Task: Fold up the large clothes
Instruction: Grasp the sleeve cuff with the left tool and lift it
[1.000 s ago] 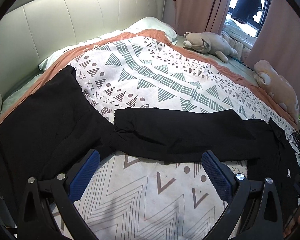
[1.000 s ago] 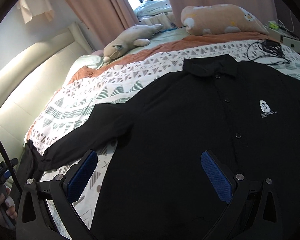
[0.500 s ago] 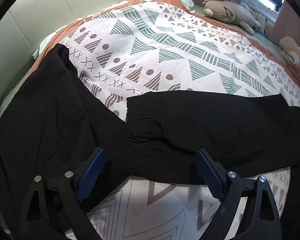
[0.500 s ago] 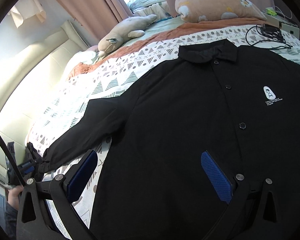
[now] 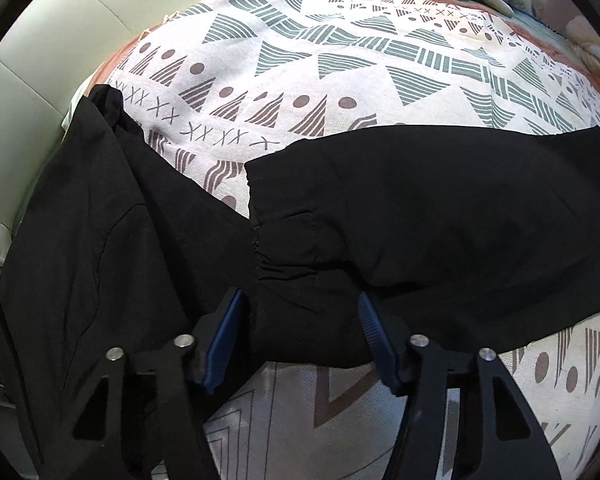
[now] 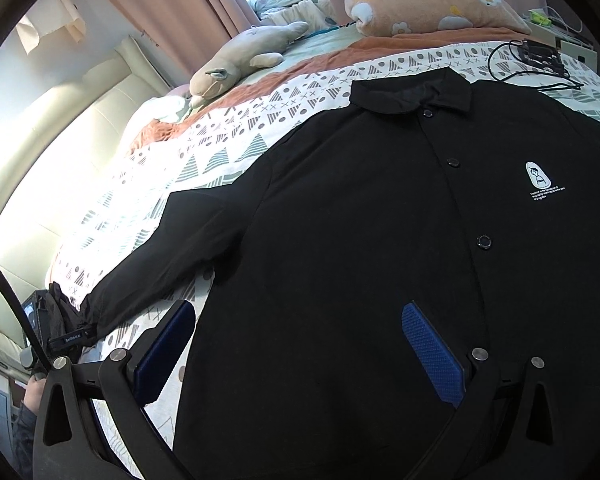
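Patterned white bedspread with grey and brown triangles point(image 6: 204, 152) covers the bed, and the large black button-front shirt point(image 6: 360, 240) lies flat across it, filling the right view's centre. Its gathered black sleeve cuff point(image 5: 284, 240) sits at the left view's lower centre, where the left gripper point(image 5: 300, 332) has dropped in and narrowed its 2 fingers around it, half closed, not yet pinching. The right gripper point(image 6: 296, 348) hangs wide open over the hem, holding nothing, so the sleeve fold looks about to begin.

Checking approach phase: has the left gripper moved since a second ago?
Yes. The left gripper has closed in on the sleeve cuff; against the patterned bedspread, the cuff now sits between its narrowed fingers.
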{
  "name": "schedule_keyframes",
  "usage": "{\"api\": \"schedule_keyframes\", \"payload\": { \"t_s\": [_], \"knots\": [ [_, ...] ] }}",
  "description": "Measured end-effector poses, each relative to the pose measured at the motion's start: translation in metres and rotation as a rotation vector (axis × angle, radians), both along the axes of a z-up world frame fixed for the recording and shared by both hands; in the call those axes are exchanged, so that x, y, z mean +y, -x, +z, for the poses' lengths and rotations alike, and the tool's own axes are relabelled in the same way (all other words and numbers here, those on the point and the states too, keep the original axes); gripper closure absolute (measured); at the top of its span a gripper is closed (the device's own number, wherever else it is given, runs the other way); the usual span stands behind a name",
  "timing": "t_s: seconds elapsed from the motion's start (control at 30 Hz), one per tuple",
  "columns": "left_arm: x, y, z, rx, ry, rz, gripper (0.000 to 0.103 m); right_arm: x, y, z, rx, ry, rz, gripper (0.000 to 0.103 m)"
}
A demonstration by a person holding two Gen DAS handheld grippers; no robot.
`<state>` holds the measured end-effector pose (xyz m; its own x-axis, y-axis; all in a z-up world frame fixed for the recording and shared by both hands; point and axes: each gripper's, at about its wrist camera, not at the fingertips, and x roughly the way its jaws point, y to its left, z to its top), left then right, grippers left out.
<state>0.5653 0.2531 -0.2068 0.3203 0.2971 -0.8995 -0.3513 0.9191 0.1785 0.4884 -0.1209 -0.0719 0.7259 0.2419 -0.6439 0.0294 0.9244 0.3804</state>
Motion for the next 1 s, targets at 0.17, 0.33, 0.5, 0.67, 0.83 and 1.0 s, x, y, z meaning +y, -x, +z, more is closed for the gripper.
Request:
{"api": "schedule_keyframes", "payload": {
  "t_s": [0.17,0.33,0.5,0.67,0.83,1.0],
  "knots": [
    [-0.007,-0.002,0.014,0.016,-0.047,-0.034,0.077,-0.006,-0.002,-0.003,0.005,-0.014,-0.024,0.0],
    [-0.016,0.001,0.049,-0.039,-0.043,-0.061,0.08,-0.009,-0.001,-0.004,0.006,-0.021,-0.038,0.0],
    [-0.039,0.0,0.093,-0.101,-0.079,-0.115,0.094,-0.011,-0.002,-0.007,0.013,-0.027,-0.04,0.0],
    [-0.078,-0.004,0.142,-0.146,-0.175,-0.2,0.095,-0.018,-0.004,-0.007,0.019,-0.049,-0.047,0.0],
    [-0.115,-0.004,0.191,-0.21,-0.217,-0.263,0.095,-0.027,-0.003,-0.005,0.014,-0.08,-0.052,0.0],
    [-0.164,-0.005,0.244,-0.283,-0.256,-0.337,0.095,-0.048,0.0,-0.003,0.005,-0.125,-0.08,0.0]
  ]
}}
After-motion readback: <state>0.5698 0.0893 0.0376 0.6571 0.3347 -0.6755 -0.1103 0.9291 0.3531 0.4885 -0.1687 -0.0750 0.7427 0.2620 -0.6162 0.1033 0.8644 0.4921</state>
